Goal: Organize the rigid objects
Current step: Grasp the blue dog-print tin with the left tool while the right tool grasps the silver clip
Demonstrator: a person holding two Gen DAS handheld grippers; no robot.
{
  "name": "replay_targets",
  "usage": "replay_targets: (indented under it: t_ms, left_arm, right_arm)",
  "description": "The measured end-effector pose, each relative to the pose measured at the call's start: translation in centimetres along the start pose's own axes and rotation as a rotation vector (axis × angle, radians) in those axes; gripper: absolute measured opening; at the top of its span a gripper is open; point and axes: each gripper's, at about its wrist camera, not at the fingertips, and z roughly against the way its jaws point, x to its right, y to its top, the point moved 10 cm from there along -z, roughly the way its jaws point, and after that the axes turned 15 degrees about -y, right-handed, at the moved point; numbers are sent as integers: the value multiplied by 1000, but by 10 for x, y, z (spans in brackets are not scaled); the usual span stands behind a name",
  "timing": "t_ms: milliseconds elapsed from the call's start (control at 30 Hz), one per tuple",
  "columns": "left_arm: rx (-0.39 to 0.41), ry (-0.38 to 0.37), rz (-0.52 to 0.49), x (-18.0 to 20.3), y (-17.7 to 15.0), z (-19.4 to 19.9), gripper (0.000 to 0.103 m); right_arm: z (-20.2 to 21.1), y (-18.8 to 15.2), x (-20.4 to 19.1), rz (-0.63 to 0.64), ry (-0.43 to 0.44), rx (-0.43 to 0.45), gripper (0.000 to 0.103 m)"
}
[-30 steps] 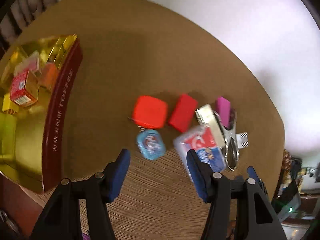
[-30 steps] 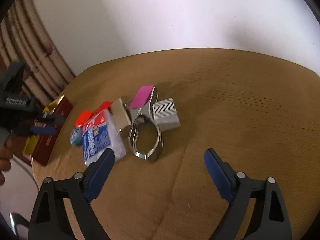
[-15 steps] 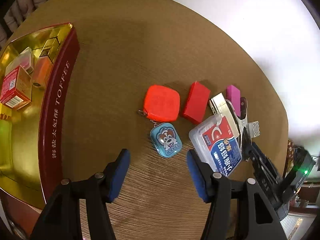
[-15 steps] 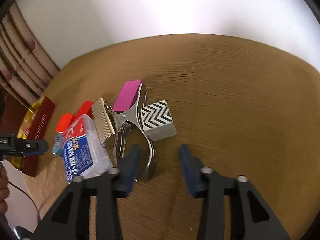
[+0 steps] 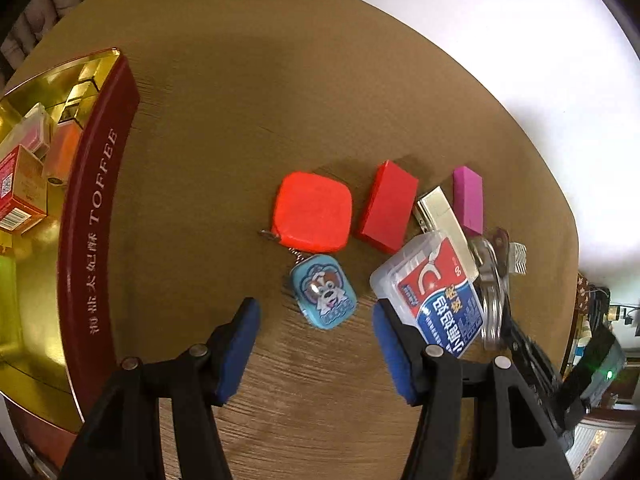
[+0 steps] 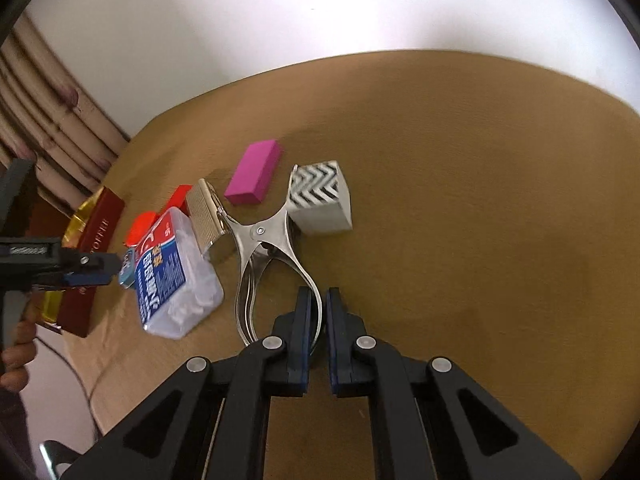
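My right gripper point(image 6: 319, 308) is closing tight on one loop handle of the steel clip point(image 6: 260, 240), and its pads press the metal. The clip lies between a zigzag cube point(image 6: 320, 196) and a ridged beige box point(image 6: 204, 210). My left gripper point(image 5: 316, 314) is open and points down, its fingers on either side of the blue dog tag point(image 5: 323, 296), apart from it. A short chain joins the tag to an orange-red square case point(image 5: 314, 212). A red box point(image 5: 388, 204), a pink block point(image 5: 467, 200) and a clear labelled box point(image 5: 434, 292) lie to the right.
A dark red toffee tin point(image 5: 92, 216) with a gold inside stands at the left and holds several small boxes. The round wooden table point(image 6: 500, 200) has bare room on its right half. Curtains point(image 6: 48, 92) hang at the far left. A hand point(image 6: 16, 356) holds the left gripper.
The right gripper's jaws went from wide open to shut on the clip's handle after moving in over it. The left gripper sank closer to the blue tag.
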Motion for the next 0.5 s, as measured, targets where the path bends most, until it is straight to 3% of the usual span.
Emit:
replay_targets:
  t_ms: [333,400,433,500]
  left_arm:
    - [21,47,28,0,7,-18,60]
    - [32,41,38,-4,7,-20,53]
    - [27,37,39,-6,6,-21,39]
    - [35,36,21,-9,5,-18,34]
  right_arm:
    - [17,-32,18,-58,38,-35,6]
    - [18,-38,18,-63,41,-41,6]
    - [20,-41,22,-65,43,-43,6]
    - [23,-45,25,-67,48,-48,6]
